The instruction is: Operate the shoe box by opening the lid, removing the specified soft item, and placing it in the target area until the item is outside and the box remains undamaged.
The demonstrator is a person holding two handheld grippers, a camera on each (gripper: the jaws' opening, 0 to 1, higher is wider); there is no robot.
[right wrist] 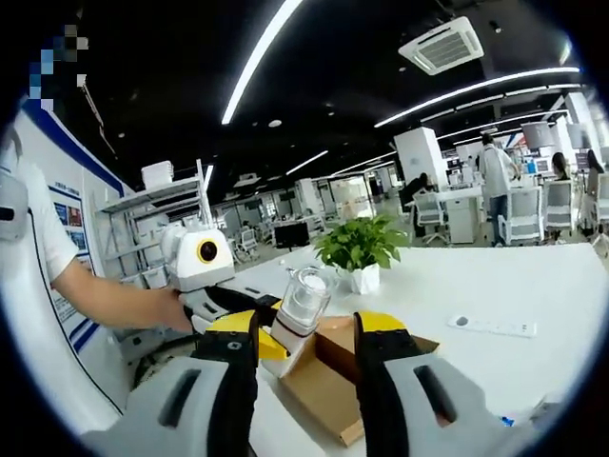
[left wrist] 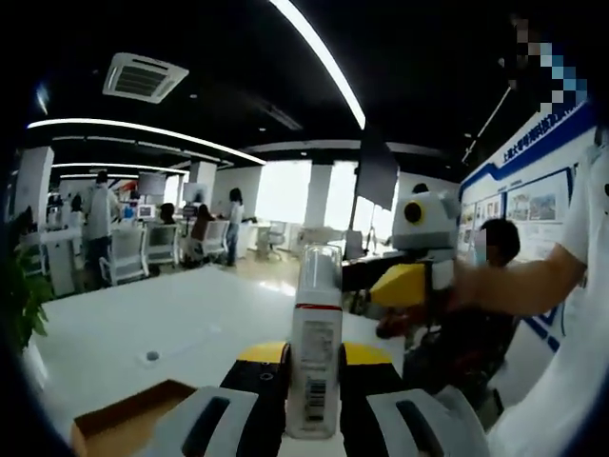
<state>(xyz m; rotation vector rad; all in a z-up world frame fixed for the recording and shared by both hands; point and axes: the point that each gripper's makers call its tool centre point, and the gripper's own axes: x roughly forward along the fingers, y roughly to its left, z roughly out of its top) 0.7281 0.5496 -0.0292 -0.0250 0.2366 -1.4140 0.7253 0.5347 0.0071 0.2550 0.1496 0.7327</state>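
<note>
While left gripper (left wrist: 312,400) fingers clamp upright bottle (left wrist: 315,333), cap up, right gripper (right wrist: 304,367) fingers apart above box (right wrist: 328,386)

One pump bottle (left wrist: 315,343) stood at six o'clock in the left gripper view, with one cardboard box (left wrist: 124,419) at seven o'clock. One potted plant (right wrist: 360,249) and one white remote (right wrist: 489,326) sat on the table.
</note>
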